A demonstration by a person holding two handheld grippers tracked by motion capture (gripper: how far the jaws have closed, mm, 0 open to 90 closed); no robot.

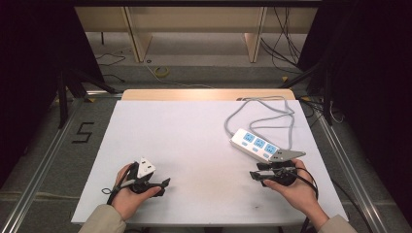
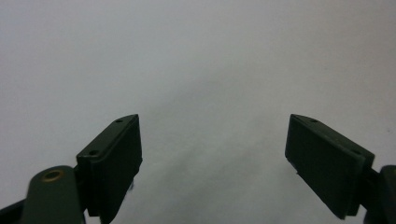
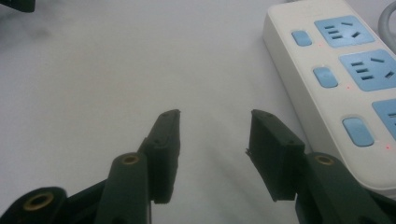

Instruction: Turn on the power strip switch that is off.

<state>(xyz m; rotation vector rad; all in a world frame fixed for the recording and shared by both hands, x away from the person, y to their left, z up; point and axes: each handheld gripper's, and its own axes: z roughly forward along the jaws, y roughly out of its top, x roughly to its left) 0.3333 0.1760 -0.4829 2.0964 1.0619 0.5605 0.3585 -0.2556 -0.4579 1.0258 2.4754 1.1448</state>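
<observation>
Just beside right claw, power strip

1. Both grippers, the left gripper and the right gripper, are black, with flat rectangular jaws.
2. Behind the jaws, brass-ringed pivot holes sit in the black arms.
3. A pale grey three-cornered plate tops each gripper.
4. Black cables trail rearward.
5. Beige sleeves cover both forearms.
</observation>
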